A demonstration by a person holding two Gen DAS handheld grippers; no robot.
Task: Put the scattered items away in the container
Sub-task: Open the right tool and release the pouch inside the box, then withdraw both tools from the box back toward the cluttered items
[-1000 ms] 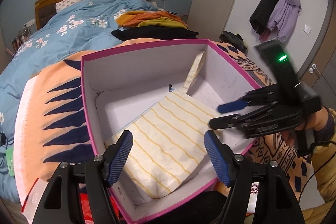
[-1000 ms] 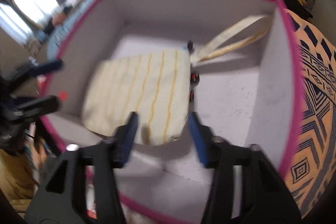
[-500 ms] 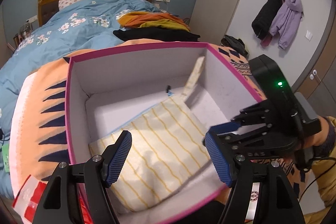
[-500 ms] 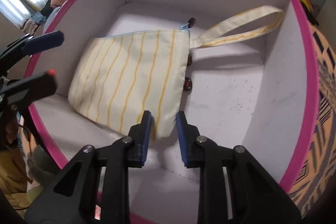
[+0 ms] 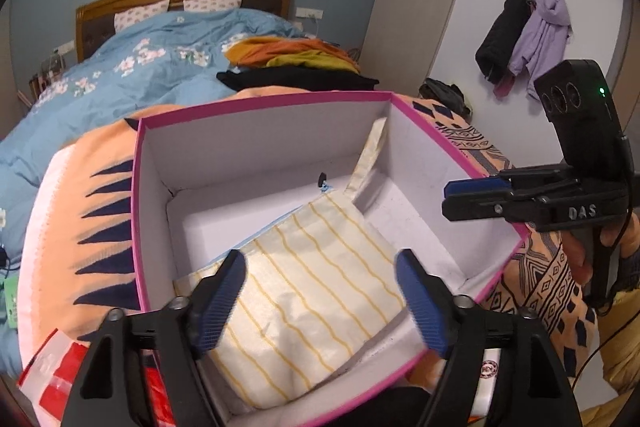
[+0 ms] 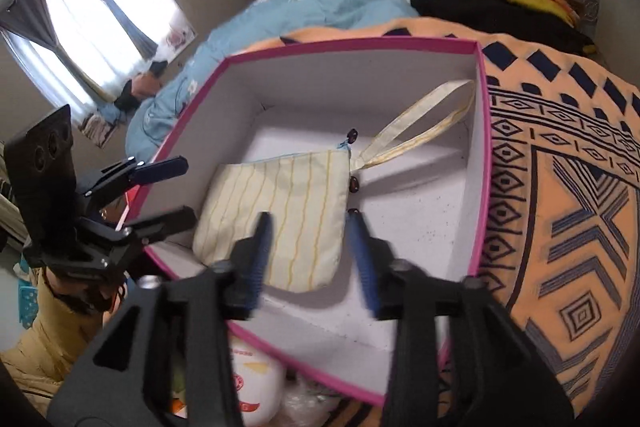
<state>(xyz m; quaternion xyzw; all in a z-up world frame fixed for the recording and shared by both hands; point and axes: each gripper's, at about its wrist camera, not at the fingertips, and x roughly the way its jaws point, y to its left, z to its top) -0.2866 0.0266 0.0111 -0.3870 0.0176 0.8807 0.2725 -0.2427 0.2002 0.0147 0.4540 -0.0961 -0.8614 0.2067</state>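
Bedroom clutter frames the work: an orange-and-navy patterned blanket (image 6: 560, 187) covers the foot of the bed and carries a pink-rimmed white cardboard box (image 5: 256, 143). Nearest the left wrist camera, the left gripper (image 5: 320, 291) hovers over the box's near edge with its 2 blue-padded fingers (image 5: 222, 301) spread wide and nothing between them. Below it, a cream fabric pouch with yellow stripes (image 5: 316, 291) lies flat on the box floor, filling the near-left corner, its strap running up the right wall. So the pouch already rests inside the container.

From the right wrist view, the right gripper (image 6: 312, 251) hangs above the pouch's near edge, jaws parted and holding nothing, slightly blurred. At the box's near outer edge, a red-and-white plastic packet (image 5: 52, 363) and a white packet with a red logo (image 6: 252, 379) sit outside it.

If those are to follow, a good pick would take 1 packet by a firm edge, lift it clear of the pink rim, and set it in the bare right half beside the pouch. Beyond, folded clothes and a blue floral duvet (image 5: 132, 75) lie toward the headboard.
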